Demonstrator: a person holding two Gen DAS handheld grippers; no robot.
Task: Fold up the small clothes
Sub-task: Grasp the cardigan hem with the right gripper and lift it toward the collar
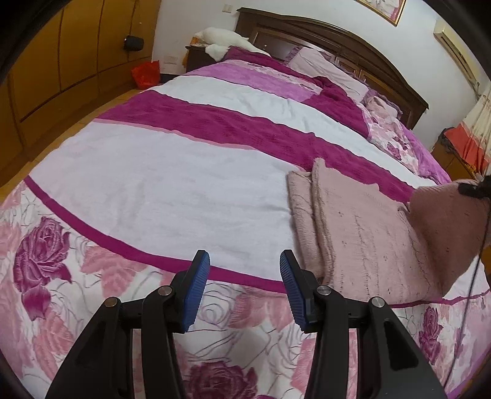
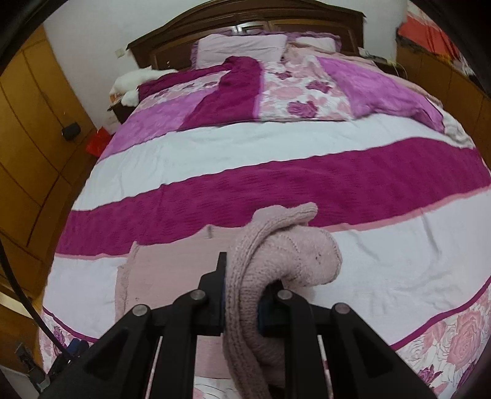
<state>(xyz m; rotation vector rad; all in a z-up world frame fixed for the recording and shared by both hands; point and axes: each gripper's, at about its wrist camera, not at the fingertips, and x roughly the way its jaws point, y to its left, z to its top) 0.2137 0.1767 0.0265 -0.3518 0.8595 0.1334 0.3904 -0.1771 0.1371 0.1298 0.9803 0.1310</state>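
A pale pink knitted garment [image 1: 362,233] lies partly folded on the bed, to the right of my left gripper [image 1: 244,254]. That gripper hovers over the quilt, open, with nothing between its blue pads. The garment's right part [image 1: 445,214] is lifted off the bed. In the right wrist view my right gripper [image 2: 245,276] is shut on a bunched sleeve or edge of the pink knitted garment [image 2: 285,254], which drapes over and hides the right finger. The flat rest of the garment [image 2: 172,261] lies below on the white stripe.
The bed carries a quilt [image 1: 172,184] with white, magenta and rose-print stripes. Pillows [image 2: 239,46] and a dark wooden headboard [image 2: 245,21] are at the far end. Wooden wardrobes [image 1: 61,55], a red bag [image 1: 146,73] and a white plush [image 1: 224,38] stand at the left. A black cable [image 1: 472,276] hangs at right.
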